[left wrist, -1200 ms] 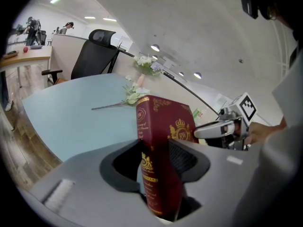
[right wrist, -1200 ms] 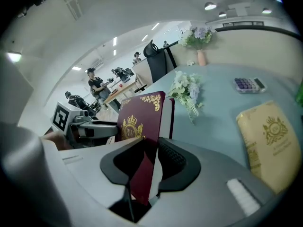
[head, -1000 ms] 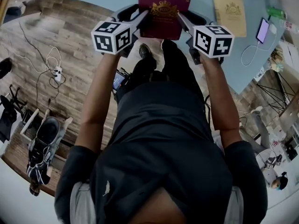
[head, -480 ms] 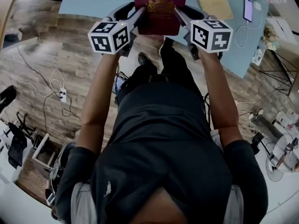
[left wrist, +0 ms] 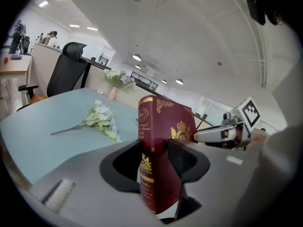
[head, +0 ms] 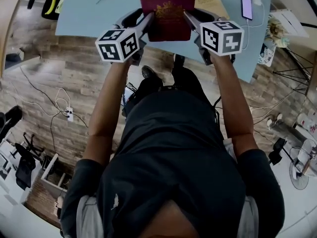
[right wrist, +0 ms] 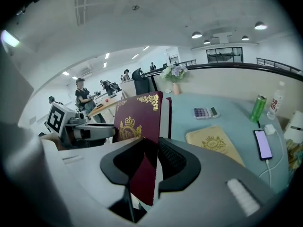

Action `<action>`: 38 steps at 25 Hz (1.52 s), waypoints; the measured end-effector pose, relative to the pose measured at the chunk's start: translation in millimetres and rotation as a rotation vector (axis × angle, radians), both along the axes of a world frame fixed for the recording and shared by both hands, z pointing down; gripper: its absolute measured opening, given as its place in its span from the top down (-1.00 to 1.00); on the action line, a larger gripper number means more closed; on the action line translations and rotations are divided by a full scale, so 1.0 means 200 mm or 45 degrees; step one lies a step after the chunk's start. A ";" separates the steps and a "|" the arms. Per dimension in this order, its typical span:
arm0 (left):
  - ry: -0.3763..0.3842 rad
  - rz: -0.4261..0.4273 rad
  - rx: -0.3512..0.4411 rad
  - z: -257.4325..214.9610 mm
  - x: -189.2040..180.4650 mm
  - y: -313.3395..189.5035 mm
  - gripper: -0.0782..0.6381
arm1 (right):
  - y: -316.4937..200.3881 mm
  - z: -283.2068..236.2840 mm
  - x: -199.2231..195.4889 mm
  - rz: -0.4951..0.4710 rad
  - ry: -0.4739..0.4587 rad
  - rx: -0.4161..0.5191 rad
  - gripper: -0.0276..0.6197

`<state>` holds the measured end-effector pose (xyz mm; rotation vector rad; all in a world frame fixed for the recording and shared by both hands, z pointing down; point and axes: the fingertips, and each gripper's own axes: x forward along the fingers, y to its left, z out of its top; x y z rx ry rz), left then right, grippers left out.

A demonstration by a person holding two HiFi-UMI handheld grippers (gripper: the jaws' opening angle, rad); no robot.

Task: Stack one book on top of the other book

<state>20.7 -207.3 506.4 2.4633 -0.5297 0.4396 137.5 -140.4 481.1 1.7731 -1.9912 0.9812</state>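
Above blue table (head: 89,14), L tool (head: 147,20), R tool (head: 187,15) clamp rigid maroon gilt-stamped hardbk (head: 167,6).

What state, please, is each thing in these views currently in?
left gripper: shut on red book
right gripper: shut on red book
red book: closed, held upright
tan book: closed, flat on the table
phone: lying flat, screen lit
green can: upright

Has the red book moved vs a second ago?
Yes. The red book has gone forward, further over the table, and toward the tan book, which now sits right beside it in the head view.
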 end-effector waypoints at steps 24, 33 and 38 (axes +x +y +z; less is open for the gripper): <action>-0.075 -0.045 -0.186 0.30 0.73 0.09 0.18 | -0.02 0.32 0.79 -0.049 -0.039 -0.147 0.64; -0.110 -0.038 -0.208 0.40 0.85 0.07 0.18 | -0.07 0.46 0.93 -0.031 -0.072 -0.199 0.63; -0.118 -0.024 -0.270 0.48 0.93 0.10 0.18 | -0.10 0.55 1.03 -0.017 -0.094 -0.238 0.63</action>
